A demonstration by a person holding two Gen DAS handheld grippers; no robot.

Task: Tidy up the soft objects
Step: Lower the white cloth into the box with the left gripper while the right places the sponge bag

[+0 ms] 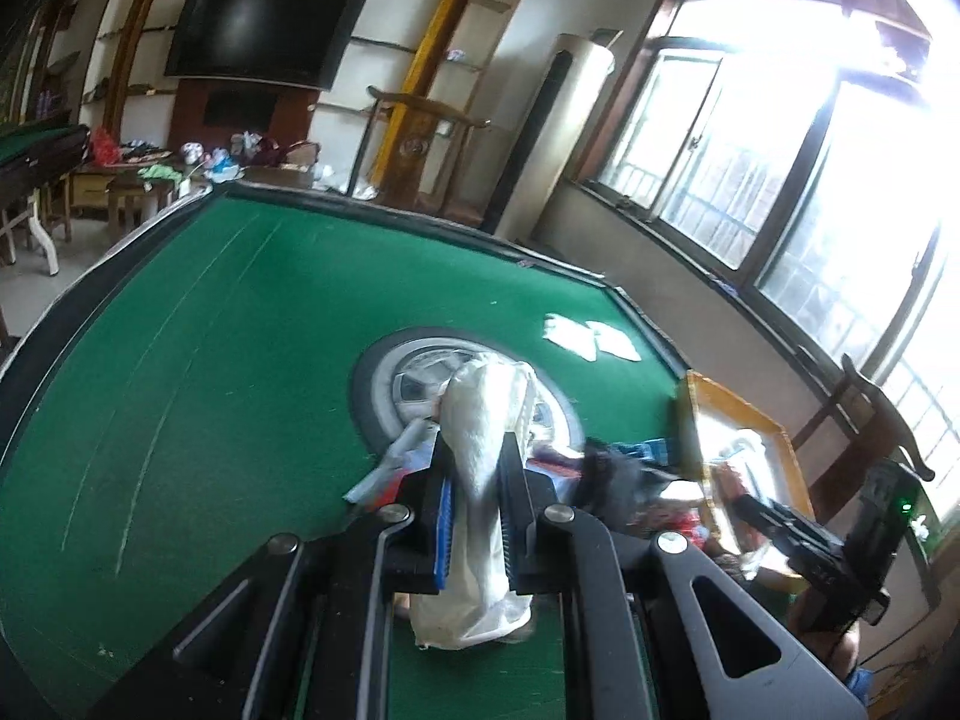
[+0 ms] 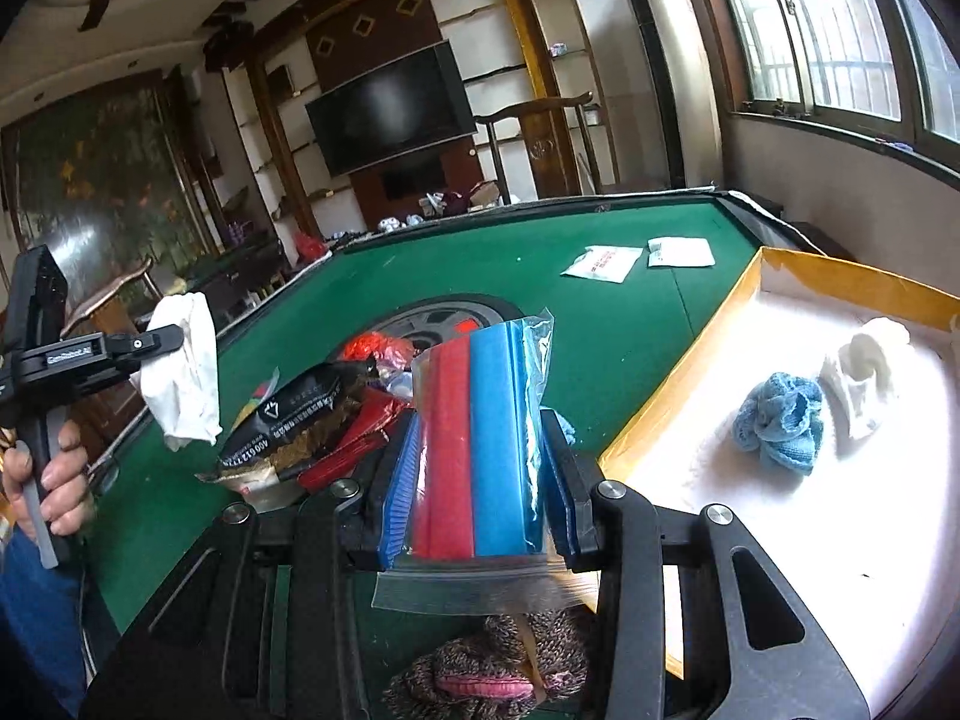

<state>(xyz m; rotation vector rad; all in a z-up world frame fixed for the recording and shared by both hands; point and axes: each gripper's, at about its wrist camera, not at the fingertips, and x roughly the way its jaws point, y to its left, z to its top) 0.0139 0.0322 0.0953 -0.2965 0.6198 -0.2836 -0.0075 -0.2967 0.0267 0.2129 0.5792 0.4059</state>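
My left gripper (image 1: 474, 450) is shut on a white cloth (image 1: 480, 432) and holds it above the green table (image 1: 210, 324); the cloth also shows in the right wrist view (image 2: 183, 372), left of the pile. My right gripper (image 2: 480, 426) is shut on a clear zip bag holding red and blue pieces (image 2: 480, 438), lifted above the table. To its right stands a yellow-rimmed box (image 2: 672, 408) with a white floor, holding a blue knitted cloth (image 2: 780, 420) and a white cloth (image 2: 864, 378). The right gripper also shows in the left wrist view (image 1: 798, 540).
A pile of packets (image 2: 324, 420), black, red and orange, lies on the table centre. A brown knitted item (image 2: 498, 666) lies below my right gripper. Two white sachets (image 2: 636, 258) lie at the far side. Wooden chairs and a window wall surround the table.
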